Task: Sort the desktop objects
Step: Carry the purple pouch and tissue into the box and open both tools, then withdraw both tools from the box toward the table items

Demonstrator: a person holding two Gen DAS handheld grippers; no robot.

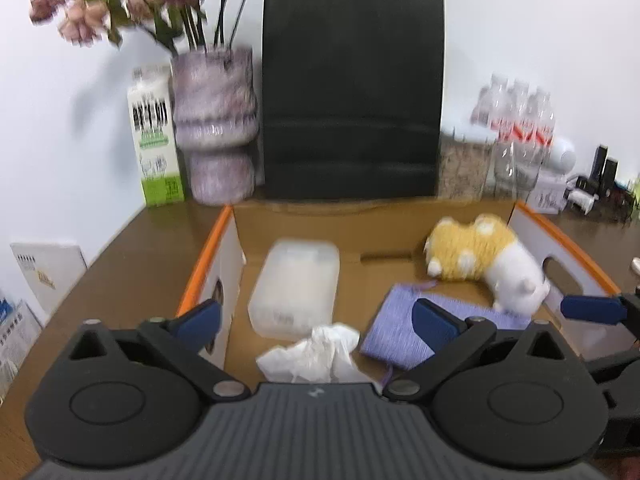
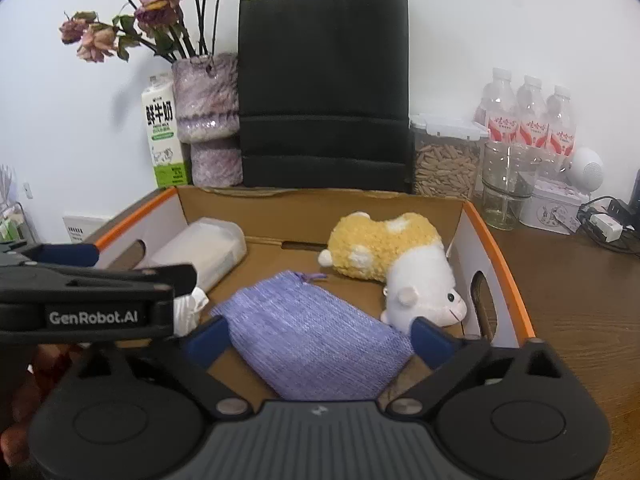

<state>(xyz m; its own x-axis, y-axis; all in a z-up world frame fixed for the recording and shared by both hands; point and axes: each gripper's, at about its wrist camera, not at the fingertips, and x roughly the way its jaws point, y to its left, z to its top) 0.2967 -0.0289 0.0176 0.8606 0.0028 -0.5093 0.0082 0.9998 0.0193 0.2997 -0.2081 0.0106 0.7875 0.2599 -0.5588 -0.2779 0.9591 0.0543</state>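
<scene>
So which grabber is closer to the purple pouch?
The right gripper. Its open fingers stand on either side of the purple pouch without pressing it. The left gripper is open above the crumpled tissue, with the pouch just off to its right.

In the box (image 2: pixel 496 256), the pouch (image 2: pixel 316 340) lies before the plush toy (image 2: pixel 384 256), right of the container (image 2: pixel 200 248).

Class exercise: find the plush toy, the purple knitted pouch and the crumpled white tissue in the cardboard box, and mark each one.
plush toy (image 2: pixel 384 250): right wrist view, on its yellow back.
purple knitted pouch (image 2: pixel 312 332): right wrist view, middle of the knit.
crumpled white tissue (image 1: pixel 316 354): left wrist view, centre of the wad.
</scene>
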